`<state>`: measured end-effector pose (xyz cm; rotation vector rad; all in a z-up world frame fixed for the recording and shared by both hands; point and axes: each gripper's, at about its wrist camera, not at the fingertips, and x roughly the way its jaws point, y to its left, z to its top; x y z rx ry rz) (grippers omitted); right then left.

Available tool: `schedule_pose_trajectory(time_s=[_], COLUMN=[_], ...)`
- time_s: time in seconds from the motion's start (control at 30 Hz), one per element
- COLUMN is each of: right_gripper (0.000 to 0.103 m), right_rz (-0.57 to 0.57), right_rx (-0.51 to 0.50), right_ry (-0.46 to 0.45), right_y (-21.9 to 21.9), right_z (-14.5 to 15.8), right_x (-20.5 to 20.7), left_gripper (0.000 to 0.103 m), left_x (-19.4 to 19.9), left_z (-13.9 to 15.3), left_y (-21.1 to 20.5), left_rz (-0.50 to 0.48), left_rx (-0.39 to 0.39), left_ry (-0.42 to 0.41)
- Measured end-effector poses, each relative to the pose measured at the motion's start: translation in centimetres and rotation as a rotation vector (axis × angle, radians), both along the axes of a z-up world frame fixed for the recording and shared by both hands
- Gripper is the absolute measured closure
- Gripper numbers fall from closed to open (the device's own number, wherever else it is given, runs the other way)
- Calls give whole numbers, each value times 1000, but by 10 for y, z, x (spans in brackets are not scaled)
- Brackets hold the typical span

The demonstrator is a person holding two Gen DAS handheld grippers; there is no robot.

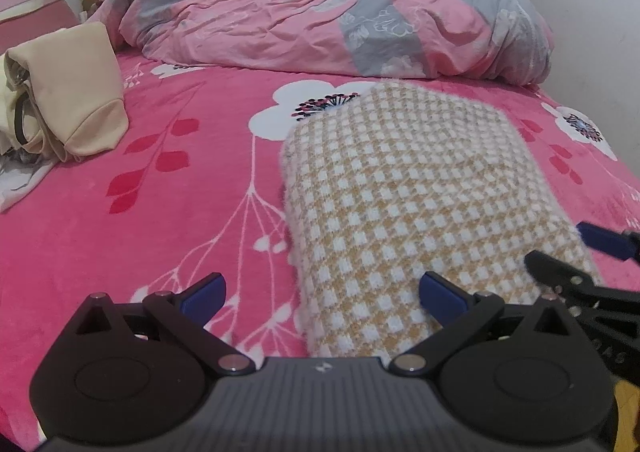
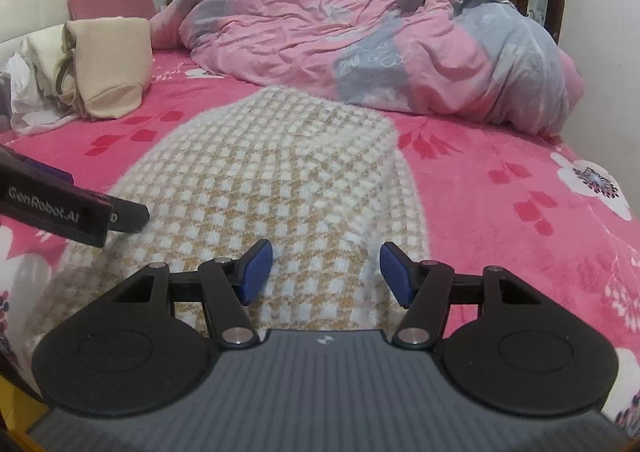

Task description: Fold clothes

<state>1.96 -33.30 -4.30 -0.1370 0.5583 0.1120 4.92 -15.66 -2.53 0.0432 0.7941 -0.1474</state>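
Item: checked knit garment (image 1: pixel 420 204), yellow-and-white, one in number, lying folded into a long slab on the pink floral bedsheet (image 1: pixel 140 220). Its long axis runs away from both cameras, from the near edge of the bed toward the crumpled pink-and-grey duvet (image 1: pixel 320 12). Near end directly under the grippers; far end well short of the duvet.

Left gripper (image 1: pixel 322 294): jaws wide, nothing between the pads. It straddles the garment's left edge, one pad over bare sheet, the other over the knit.

Right gripper (image 2: pixel 326 272): jaws about half apart, empty, centred over the garment's near end and pointing along its length (whether the pads brush the knit cannot be told). In the left wrist view it sits at the garment's right near corner.

Judgement: both are about equally close to the near end, the right more squarely over it; a further fold would carry that near end forward along the long axis.

Other stock: one folded beige garment (image 2: pixel 112 68) on a small heap of pale clothes (image 2: pixel 36 84) at the far left, well apart from the knit; one pink pillow (image 2: pixel 112 2) behind it.
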Motion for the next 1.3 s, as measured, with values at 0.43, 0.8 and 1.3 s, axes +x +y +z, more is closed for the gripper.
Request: schedule_pose_trajectory(time_s=[0.43, 0.8, 1.3], right_gripper=[45, 44, 41], right_rz=[80, 48, 34], right_rx=[-53, -45, 35], right_ry=[-103, -27, -65], right_y=[19, 10, -2], right_z=[30, 3, -13], right_x=[36, 55, 48], left_gripper=[0, 0, 0], left_x=[-1, 2, -11], left_z=[0, -1, 2], left_y=[-2, -1, 17], left_rz=[3, 0, -23], left_rx=[18, 11, -90], left_ry=[0, 2, -89])
